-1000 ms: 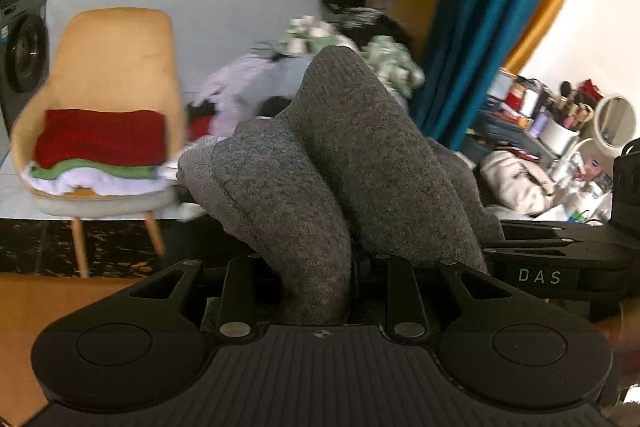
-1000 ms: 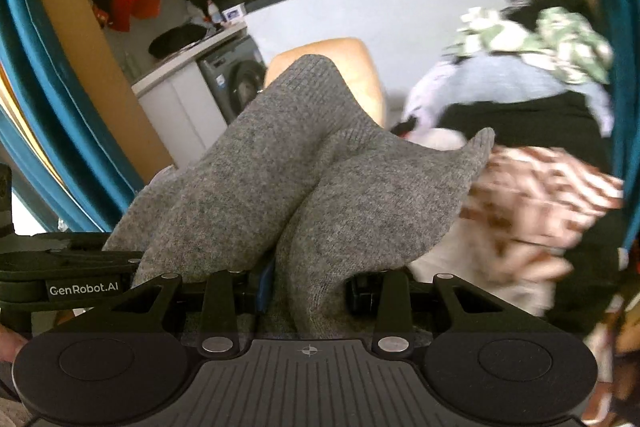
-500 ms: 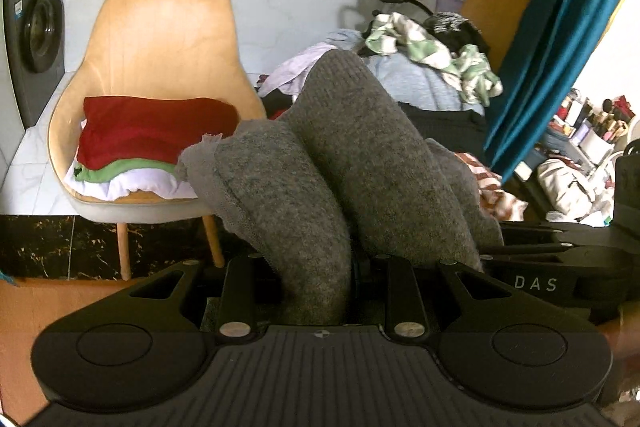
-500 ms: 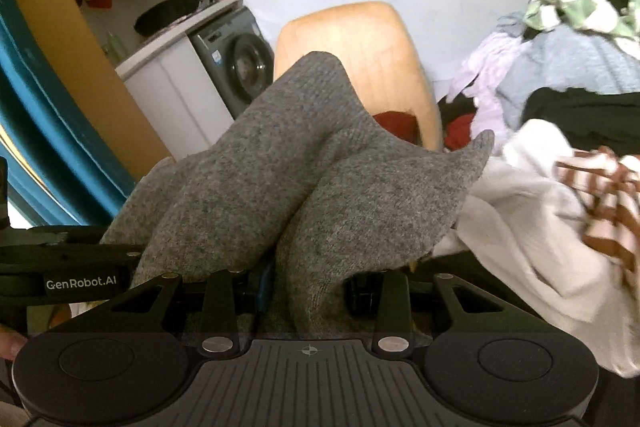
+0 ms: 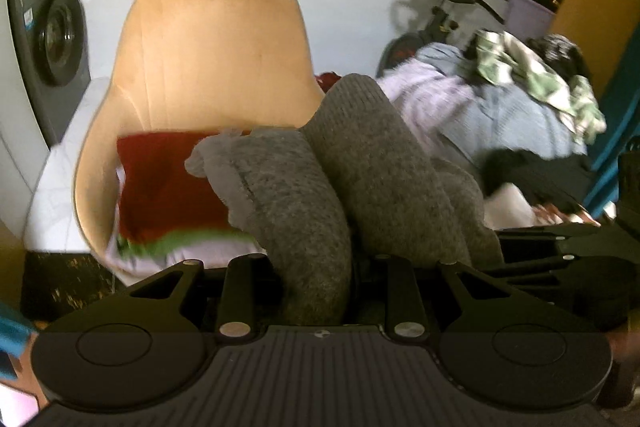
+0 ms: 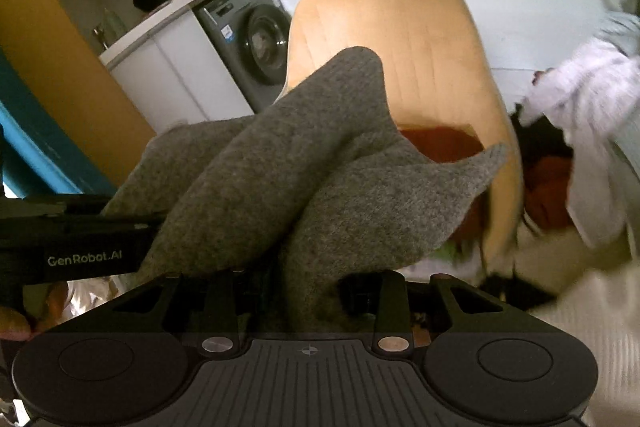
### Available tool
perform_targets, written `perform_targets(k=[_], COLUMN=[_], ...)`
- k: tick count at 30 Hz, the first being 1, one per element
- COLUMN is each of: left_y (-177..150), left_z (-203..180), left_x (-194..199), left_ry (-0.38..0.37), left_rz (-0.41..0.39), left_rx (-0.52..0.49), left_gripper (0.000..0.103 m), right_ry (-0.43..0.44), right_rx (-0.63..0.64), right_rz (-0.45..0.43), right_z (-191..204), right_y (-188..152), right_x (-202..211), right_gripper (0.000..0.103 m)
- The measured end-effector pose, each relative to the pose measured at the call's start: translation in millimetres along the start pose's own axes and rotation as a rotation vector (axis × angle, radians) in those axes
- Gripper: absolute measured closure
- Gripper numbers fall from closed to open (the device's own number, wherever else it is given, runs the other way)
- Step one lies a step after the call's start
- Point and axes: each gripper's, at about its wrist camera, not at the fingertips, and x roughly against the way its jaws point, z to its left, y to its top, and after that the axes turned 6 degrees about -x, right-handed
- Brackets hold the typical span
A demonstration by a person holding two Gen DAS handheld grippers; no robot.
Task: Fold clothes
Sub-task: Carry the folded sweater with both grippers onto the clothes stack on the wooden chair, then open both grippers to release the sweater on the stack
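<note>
A grey knitted garment (image 5: 352,179) bulges up out of my left gripper (image 5: 316,267), which is shut on it; the fingertips are buried in the fabric. The same grey garment (image 6: 304,179) fills my right gripper (image 6: 308,279), also shut on it. Both grippers are held side by side, and each shows at the edge of the other's view. Ahead stands a tan chair (image 5: 216,55) carrying a stack of folded clothes: a red piece (image 5: 164,187) on top, with green and white layers (image 5: 180,247) under it. In the right wrist view the tan chair (image 6: 400,43) is just beyond the garment.
A heap of unfolded clothes (image 5: 500,107) lies to the right of the chair, with lilac, grey-blue and green-patterned pieces. A washing machine (image 6: 248,39) and white cabinet stand left of the chair. A white wall panel is behind. A teal curtain (image 5: 616,131) hangs at the far right.
Both grippers have carried the grey garment closer to the chair, which now looms larger and more central. The clothes heap has slid toward the right edge.
</note>
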Motion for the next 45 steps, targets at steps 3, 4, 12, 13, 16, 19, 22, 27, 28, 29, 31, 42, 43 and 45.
perform_targets(k=[3,4,12,13,16,19,22,27,28,29,31,42,43,45], left_y=[16.0,20.2,47.2,51.2,64.6,75.9,84.1,80.9,77.1,70.7,56.7,40.5,41.2,44.7], left_z=[25.3,33.6,100.7,108.3,134.2,159.7,180.3,215.6,221.9,229.5,247.1,282.2,282.8,285.4], left_x=[-22.4,-29.9,-107.8,-118.1,-149.2,-180.5,-208.4,-255.7,-266.1,-278.3,-297.7,-292.7,-291.8,-282.7], left_ry=[-0.001,-0.006,-0.065,-0.074,-0.096,-0.099,-0.092,-0.077,-0.072,-0.059,-0.026,-0.118,-0.122,-0.116], left_rz=[-0.002,0.0,0.062,0.069,0.092,0.106,0.121,0.154,0.171,0.198,0.262,0.293,0.293,0.282], left_rx=[0.043,0.052,0.038,0.027,0.032,0.039,0.035,0.03,0.028,0.028,0.05,0.144,0.148,0.129], left_gripper=[0.077,0.077,0.077,0.077,0.077,0.077,0.077,0.077,0.076,0.076,0.075,0.074,0.076,0.077], right_ry=[-0.012,-0.019,-0.112,-0.124,-0.143,-0.156,-0.161,-0.183,-0.193,-0.206,-0.234,-0.186,-0.185,-0.198], right_rx=[0.016,0.018,-0.013,-0.019,-0.03,-0.016,-0.012,0.006,0.001,-0.005,-0.021,-0.159,-0.139,-0.11], right_rz=[0.016,0.021,0.049,0.05,0.051,0.049,0.051,0.077,0.093,0.11,0.145,0.191,0.192,0.181], right_z=[-1.4,-2.1,-12.9,-14.3,-20.1,-25.9,-34.0,-53.8,-61.0,-67.0,-77.9,-113.5,-110.6,-110.9], right_y=[28.1,35.2,74.2,79.5,97.8,110.9,124.1,126.4,125.2,123.0,118.1,111.0,112.2,116.4], right_x=[-31.6,-42.4,-133.1,-144.9,-182.8,-218.1,-255.5,-319.1,-333.9,-345.1,-364.7,-362.1,-361.7,-356.7], right_gripper=[0.073,0.073,0.075,0.075,0.075,0.075,0.075,0.075,0.075,0.075,0.075,0.076,0.077,0.078])
